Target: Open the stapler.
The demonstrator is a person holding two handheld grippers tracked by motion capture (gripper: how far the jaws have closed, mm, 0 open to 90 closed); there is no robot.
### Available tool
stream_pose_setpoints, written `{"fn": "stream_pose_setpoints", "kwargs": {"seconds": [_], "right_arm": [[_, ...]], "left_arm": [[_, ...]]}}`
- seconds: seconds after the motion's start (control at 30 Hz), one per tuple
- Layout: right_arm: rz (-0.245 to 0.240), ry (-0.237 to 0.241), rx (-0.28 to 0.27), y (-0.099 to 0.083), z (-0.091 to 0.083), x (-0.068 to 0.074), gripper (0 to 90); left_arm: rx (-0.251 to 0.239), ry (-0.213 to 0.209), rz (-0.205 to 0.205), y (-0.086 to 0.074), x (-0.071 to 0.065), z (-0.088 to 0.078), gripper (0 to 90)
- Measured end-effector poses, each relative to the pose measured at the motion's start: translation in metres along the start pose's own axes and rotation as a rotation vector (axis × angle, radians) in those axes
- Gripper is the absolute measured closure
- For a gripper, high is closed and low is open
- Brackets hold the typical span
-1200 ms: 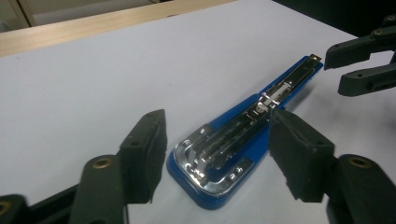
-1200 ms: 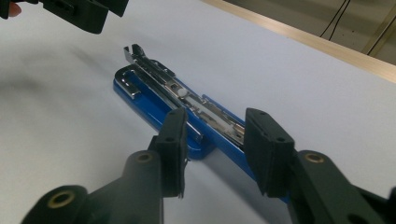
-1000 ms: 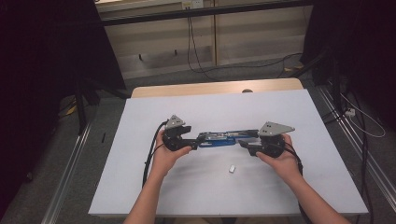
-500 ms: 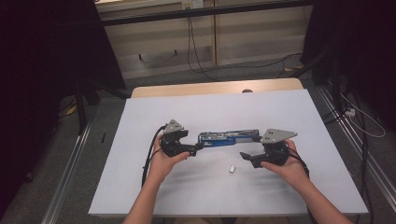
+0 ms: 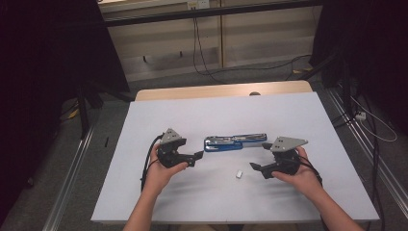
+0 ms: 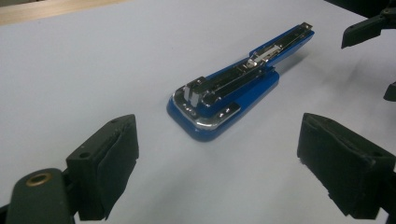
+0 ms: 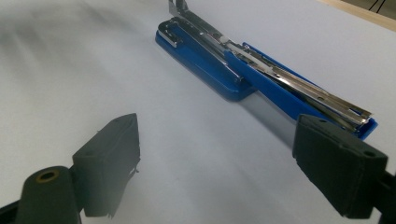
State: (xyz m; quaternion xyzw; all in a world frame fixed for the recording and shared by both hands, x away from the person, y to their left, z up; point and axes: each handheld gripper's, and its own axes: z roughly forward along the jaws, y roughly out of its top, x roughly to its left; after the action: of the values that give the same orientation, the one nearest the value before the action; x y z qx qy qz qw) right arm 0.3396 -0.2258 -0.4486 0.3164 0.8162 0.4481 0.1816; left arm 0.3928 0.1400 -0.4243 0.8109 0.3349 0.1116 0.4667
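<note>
A blue stapler [image 5: 235, 142] with its chrome magazine folded open lies flat in the middle of the white table [image 5: 216, 115]. My left gripper [image 5: 196, 156] is just left of its blunt end, apart from it. Its jaws have just been opening and stand open with nothing between them. In the left gripper view the stapler [image 6: 233, 91] lies ahead of the left gripper [image 6: 219, 144]. My right gripper [image 5: 256, 166] sits to the near right of the stapler; its jaws have also just been opening and hold nothing. The right gripper view shows the stapler [image 7: 243, 60] beyond the right gripper [image 7: 217, 156].
A small white piece [image 5: 238, 174] lies on the table between the two grippers, nearer to me than the stapler. A bare wooden strip [image 5: 216, 90] runs along the table's far edge. Cables lie on the floor [image 5: 211, 67] beyond.
Both grippers were at the stapler's ends and have let go. The left one drew back to the left, the right one toward me and right. The stapler stays on the table.
</note>
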Motion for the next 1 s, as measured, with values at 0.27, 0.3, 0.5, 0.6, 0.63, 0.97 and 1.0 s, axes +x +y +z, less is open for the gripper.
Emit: {"fn": "stream_pose_setpoints", "kwargs": {"seconds": [0.27,0.3,0.5,0.6,0.63,0.97,1.0], "right_arm": [[-0.037,0.025,0.020,0.002,0.004,0.009,17.3],[-0.038,0.031,0.019,0.002,0.005,0.009,18.4],[-0.047,0.056,0.034,0.002,0.008,0.013,21.5],[-0.056,0.070,0.043,0.002,0.010,0.015,22.5],[-0.058,0.071,0.044,0.002,0.010,0.015,23.3],[-0.072,0.128,0.065,0.003,0.013,0.021,38.2],[-0.077,0.135,0.068,0.002,0.014,0.022,40.0]], "left_arm": [[0.005,0.003,0.002,-0.006,0.000,-0.008,11.8],[0.006,0.005,0.004,-0.007,0.000,-0.009,11.8],[0.006,0.010,-0.001,-0.010,0.003,-0.013,11.4],[0.001,0.012,-0.005,-0.010,0.003,-0.013,11.4],[0.001,0.013,-0.005,-0.010,0.003,-0.013,11.4],[-0.001,0.011,-0.004,-0.010,0.003,-0.012,11.4],[-0.002,0.011,-0.005,-0.010,0.003,-0.012,11.4]]}}
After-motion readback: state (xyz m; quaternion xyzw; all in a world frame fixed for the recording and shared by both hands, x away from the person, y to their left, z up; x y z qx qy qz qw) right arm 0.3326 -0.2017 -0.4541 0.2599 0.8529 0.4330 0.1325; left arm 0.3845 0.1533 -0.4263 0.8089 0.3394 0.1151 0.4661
